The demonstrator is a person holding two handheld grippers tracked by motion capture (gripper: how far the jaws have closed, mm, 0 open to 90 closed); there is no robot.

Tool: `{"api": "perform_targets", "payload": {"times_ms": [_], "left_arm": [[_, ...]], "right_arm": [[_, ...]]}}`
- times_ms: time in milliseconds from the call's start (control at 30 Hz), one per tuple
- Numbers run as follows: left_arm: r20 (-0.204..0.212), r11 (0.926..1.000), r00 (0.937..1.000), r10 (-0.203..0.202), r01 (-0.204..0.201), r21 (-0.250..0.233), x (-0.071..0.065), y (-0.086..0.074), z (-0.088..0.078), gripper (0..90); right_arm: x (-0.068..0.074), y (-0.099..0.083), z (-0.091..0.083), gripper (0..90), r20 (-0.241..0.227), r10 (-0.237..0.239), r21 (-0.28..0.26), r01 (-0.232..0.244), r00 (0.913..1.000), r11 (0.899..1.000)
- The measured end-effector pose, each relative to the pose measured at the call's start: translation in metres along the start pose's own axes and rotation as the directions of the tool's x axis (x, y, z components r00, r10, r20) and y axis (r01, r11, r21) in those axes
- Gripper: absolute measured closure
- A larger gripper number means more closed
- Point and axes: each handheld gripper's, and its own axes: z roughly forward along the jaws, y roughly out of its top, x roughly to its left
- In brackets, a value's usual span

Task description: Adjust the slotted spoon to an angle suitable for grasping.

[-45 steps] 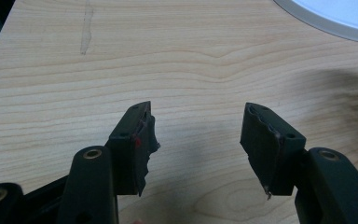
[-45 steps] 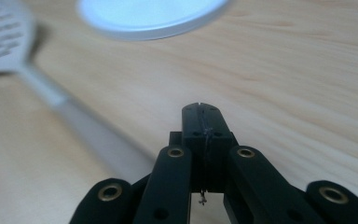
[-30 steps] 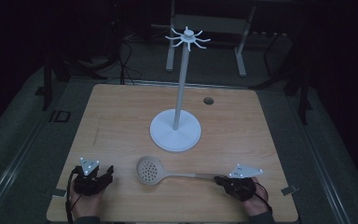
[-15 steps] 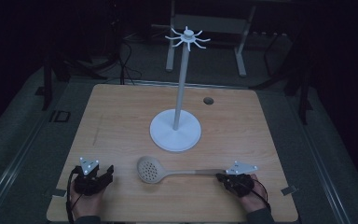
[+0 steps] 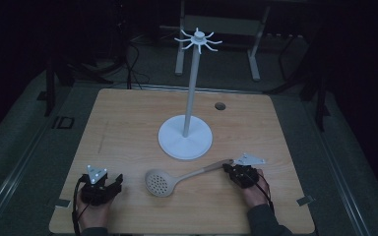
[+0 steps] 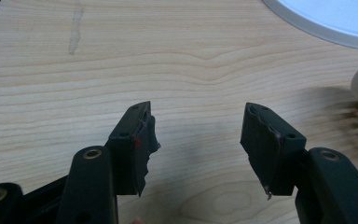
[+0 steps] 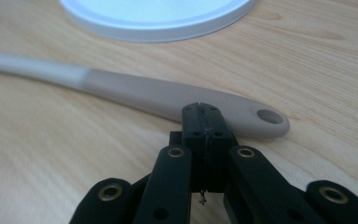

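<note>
Slotted spoon lies flat on the wooden table, bowl toward the person's left, handle running right w/ its hole end just in front of the right gripper. White hook stand sits upright behind it, base near the handle but apart.

Right gripper: jaws pressed fully together, nothing between them, tips touching or almost touching the handle near its hole. Left gripper: jaws wide apart, empty, resting over bare wood beside the spoon bowl.

Risks, as I judge them:
- right jaws closed, so pushing fwd just nudges the handle and the spoon pivots or slides toward the stand base; needs to spread first
- handle is low, flat and rounded, so a shallow pinch could slip off or flip it
- grabbing at the far end leaves the bowl heavy on the other side, so it may droop/swing on lift and knock the stand pole
- if the goal is hanging by the hole, gripping over the hole blocks it from a hook
</note>
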Motion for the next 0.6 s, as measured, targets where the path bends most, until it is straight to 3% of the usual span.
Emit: {"api": "perform_targets", "payload": {"times_ms": [167,300,600], "left_arm": [[0.015,0.9999,0.9998,0.010,-0.010,0.003,-0.002,0.000,-0.001,43.7],[0.030,0.9998,0.9993,0.021,-0.021,0.003,-0.005,0.000,-0.001,43.8],[0.087,0.9952,0.9916,0.096,-0.093,-0.029,-0.022,0.014,-0.011,43.8]], "right_arm": [[-0.001,0.000,-0.006,89.9,0.018,0.017,-0.028,-0.017,0.9997,0.999],[-0.007,0.001,-0.014,88.8,0.019,0.058,-0.058,-0.057,0.9981,0.997],[-0.023,-0.003,-0.035,80.2,0.030,0.127,-0.095,-0.123,0.9915,0.988]]}}
